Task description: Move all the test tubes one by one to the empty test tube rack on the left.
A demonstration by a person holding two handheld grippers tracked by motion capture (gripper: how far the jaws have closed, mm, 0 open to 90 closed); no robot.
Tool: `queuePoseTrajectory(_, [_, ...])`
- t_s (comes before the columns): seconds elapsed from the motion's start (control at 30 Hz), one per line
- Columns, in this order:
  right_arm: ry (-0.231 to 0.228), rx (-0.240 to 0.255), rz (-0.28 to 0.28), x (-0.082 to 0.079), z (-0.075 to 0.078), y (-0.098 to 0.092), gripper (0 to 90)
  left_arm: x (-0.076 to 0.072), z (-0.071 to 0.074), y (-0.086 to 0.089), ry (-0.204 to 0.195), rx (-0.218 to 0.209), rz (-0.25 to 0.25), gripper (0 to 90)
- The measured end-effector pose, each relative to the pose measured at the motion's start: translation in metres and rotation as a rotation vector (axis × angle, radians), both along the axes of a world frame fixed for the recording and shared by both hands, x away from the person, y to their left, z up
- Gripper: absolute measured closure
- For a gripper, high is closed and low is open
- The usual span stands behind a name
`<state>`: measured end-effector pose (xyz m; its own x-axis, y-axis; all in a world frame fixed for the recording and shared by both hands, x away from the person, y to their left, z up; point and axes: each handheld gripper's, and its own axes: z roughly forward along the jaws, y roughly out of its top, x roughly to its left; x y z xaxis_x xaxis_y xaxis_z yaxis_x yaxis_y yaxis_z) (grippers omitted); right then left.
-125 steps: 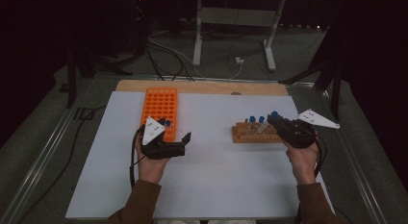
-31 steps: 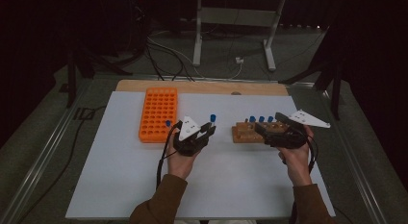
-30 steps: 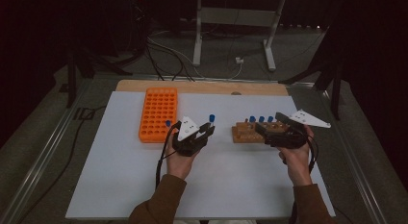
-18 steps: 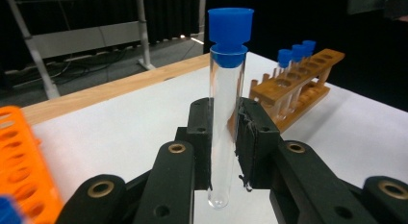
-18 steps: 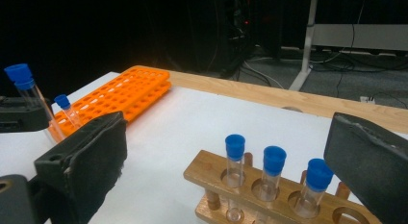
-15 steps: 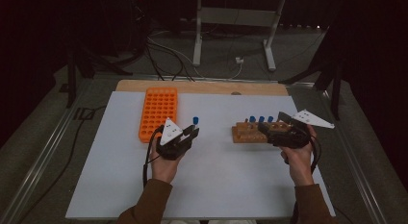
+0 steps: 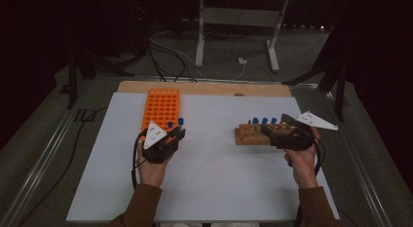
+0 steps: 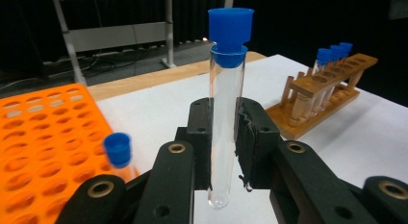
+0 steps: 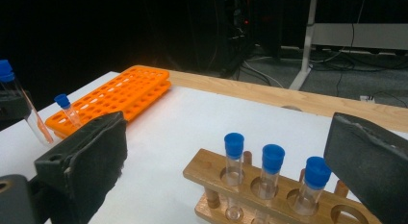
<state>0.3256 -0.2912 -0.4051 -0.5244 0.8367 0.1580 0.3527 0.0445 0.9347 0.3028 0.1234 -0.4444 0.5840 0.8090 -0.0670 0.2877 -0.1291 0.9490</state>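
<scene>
Jaws of your left gripper (image 8: 223, 152) pinch a blue-capped test tube (image 8: 225, 113) upright, ready for the orange rack (image 8: 43, 132); right gripper (image 9: 226, 171) gapes.

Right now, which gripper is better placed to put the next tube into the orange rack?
Left. The left gripper is shut on a capped tube beside the orange rack; the right gripper is open and empty at the wooden rack.
</scene>
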Motion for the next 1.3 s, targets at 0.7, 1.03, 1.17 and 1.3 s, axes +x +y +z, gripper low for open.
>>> queuePoseTrajectory(0.7, [-0.001,0.001,0.002,0.0,0.0,-0.001,1.1,0.008,-0.013,0.032,-0.015,-0.006,0.153,77.9])
queuePoseTrajectory(1.03, [0.001,0.001,0.001,0.001,-0.002,-0.001,1.1,0.028,-0.027,0.034,-0.006,0.026,0.23,77.9])
queuePoseTrajectory(1.17, [0.0,0.003,0.003,0.001,-0.002,-0.001,1.1,0.034,-0.031,0.033,-0.012,0.022,0.253,77.9])
queuePoseTrajectory(1.3, [0.001,0.002,0.003,0.001,-0.001,-0.001,1.1,0.039,-0.036,0.033,0.004,0.013,0.265,77.9])
